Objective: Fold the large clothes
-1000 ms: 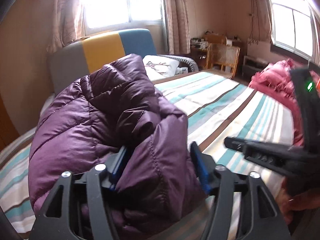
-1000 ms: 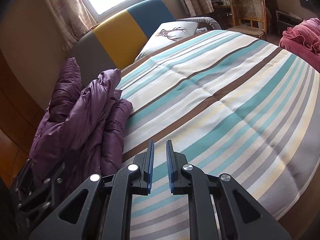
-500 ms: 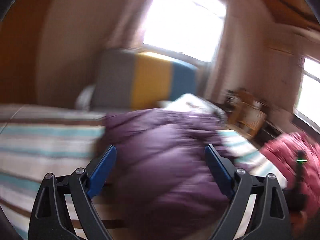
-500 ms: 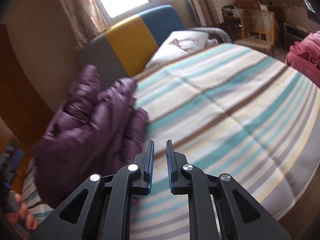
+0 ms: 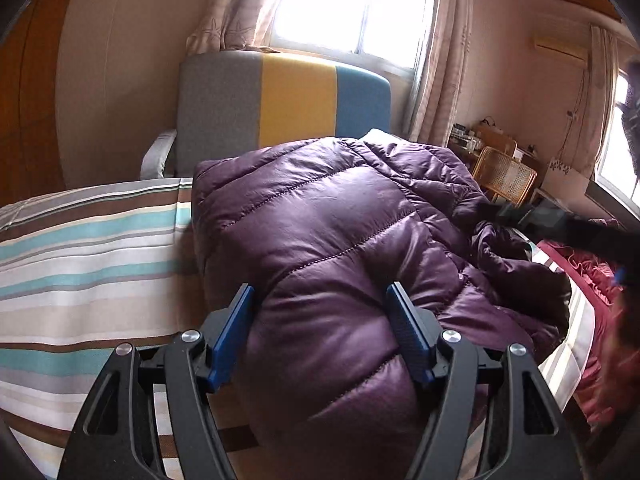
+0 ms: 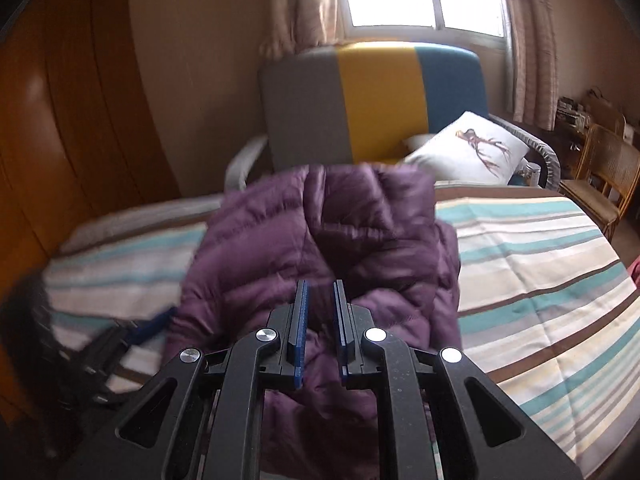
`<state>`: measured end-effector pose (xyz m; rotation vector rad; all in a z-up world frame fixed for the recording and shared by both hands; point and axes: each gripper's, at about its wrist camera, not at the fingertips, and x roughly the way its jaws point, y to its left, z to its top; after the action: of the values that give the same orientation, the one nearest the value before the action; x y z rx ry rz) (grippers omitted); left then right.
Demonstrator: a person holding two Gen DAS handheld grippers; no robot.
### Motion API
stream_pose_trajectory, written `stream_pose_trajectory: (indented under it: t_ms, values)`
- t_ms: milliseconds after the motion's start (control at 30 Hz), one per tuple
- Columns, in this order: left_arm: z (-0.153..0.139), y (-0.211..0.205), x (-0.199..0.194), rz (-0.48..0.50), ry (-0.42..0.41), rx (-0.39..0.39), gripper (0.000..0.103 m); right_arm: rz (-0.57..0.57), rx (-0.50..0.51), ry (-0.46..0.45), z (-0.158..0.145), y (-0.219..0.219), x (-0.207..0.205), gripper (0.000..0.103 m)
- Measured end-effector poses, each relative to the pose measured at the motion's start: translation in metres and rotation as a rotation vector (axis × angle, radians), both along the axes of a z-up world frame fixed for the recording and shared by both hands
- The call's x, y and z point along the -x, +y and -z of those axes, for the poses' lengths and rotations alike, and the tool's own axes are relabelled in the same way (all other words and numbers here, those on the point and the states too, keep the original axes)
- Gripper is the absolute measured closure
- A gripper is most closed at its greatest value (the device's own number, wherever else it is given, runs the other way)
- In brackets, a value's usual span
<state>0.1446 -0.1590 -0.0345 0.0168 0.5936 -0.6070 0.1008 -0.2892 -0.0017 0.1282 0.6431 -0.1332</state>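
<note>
A purple quilted down jacket [image 5: 340,240] lies bunched on the striped bed [image 5: 80,248]. My left gripper [image 5: 320,308] has its blue pads wide apart around a thick fold of the jacket, which fills the gap. In the right wrist view the jacket [image 6: 320,248] is a blurred heap in the middle of the bed [image 6: 540,280]. My right gripper [image 6: 320,300] hangs over the jacket with its jaws nearly together and nothing visibly between them. The left gripper [image 6: 132,332] shows blurred at the jacket's left edge.
A grey, yellow and blue armchair [image 5: 280,104] stands behind the bed under a bright window. A white pillow [image 6: 468,152] lies at the bed's head. A wicker chair [image 6: 604,176] stands at the right. A red blanket [image 5: 588,280] lies at the bed's right side.
Both views swung left towards the armchair. The jacket moved with the left gripper and now lies spread across the bed's near side. The right gripper came over the jacket.
</note>
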Motion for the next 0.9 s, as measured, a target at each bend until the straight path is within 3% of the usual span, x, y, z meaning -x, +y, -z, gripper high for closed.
stream_pose_trajectory:
  t_ms: [100, 200, 333, 433, 500, 567, 667, 800, 900]
  values:
    - [-0.004, -0.003, -0.001, 0.03, -0.01, -0.018, 0.036, 0.085, 0.032, 0.044, 0.026, -0.019, 0.0, 0.091]
    - [-0.002, -0.014, -0.002, 0.077, -0.044, -0.071, 0.034, 0.136, -0.115, 0.038, 0.055, -0.047, 0.013, 0.092]
    - [0.004, -0.024, 0.008, 0.104, -0.091, -0.126, 0.034, 0.167, -0.184, -0.011, 0.076, -0.056, 0.031, 0.093]
    - [0.002, -0.017, 0.007, 0.091, -0.061, -0.097, 0.034, 0.144, -0.195, -0.015, 0.062, -0.055, 0.034, 0.093]
    - [0.0, -0.014, 0.003, 0.082, -0.043, -0.085, 0.034, 0.135, -0.178, -0.076, 0.037, -0.053, 0.041, 0.093]
    - [0.001, -0.013, 0.0, 0.071, -0.03, -0.074, 0.034, 0.126, -0.134, -0.132, 0.009, -0.045, 0.038, 0.093]
    - [0.001, -0.015, 0.004, 0.059, -0.03, -0.08, 0.034, 0.1, -0.077, -0.135, -0.016, -0.035, 0.015, 0.093]
    - [-0.001, -0.017, 0.007, 0.055, -0.031, -0.096, 0.034, 0.097, -0.007, -0.072, -0.019, -0.038, -0.034, 0.093]
    - [0.0, -0.018, 0.009, 0.056, -0.028, -0.1, 0.034, 0.141, 0.025, -0.013, -0.001, -0.054, -0.063, 0.093]
